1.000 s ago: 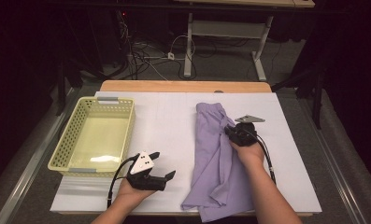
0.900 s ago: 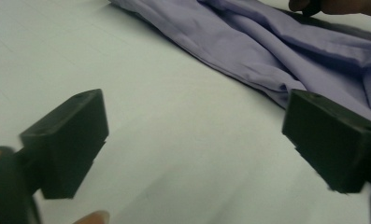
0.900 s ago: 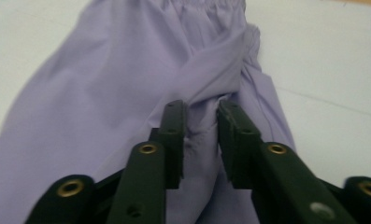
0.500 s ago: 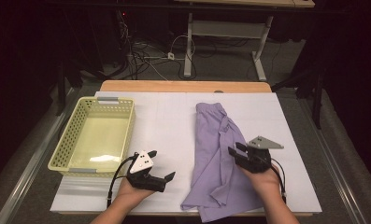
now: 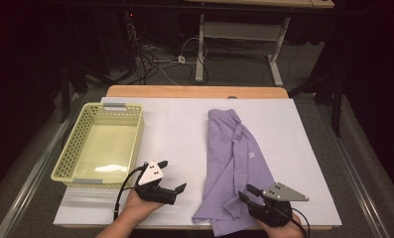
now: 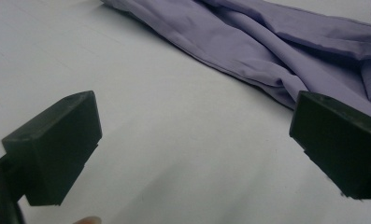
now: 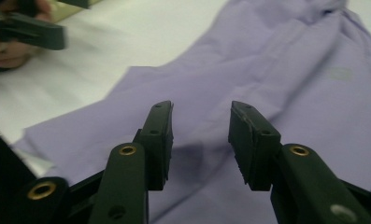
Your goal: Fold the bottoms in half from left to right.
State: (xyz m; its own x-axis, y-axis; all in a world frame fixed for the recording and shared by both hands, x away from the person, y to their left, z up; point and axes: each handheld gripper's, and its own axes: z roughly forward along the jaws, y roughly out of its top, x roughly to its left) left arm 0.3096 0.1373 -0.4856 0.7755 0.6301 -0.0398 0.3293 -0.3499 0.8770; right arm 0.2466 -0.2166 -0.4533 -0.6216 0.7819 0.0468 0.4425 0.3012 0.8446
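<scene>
A lilac shirt lies lengthwise on the right half of the white table, crumpled along its left side. My right gripper hovers over the shirt's near hem at the table's front edge. In the right gripper view the shirt lies beneath the right gripper; its jaws have just been opening, stand apart and hold nothing. My left gripper rests to the left of the shirt on bare table. In its own view the left gripper has its jaws wide apart, just opened a little further, with nothing between them; the shirt lies beyond.
A pale yellow mesh basket with nothing in it stands at the left of the table. A wooden strip runs along the far edge. Cables and desk legs lie on the dark floor behind.
My right gripper has let go of the shirt's middle and drawn back toward the near edge, its jaws now apart. The left hand has stayed put.
</scene>
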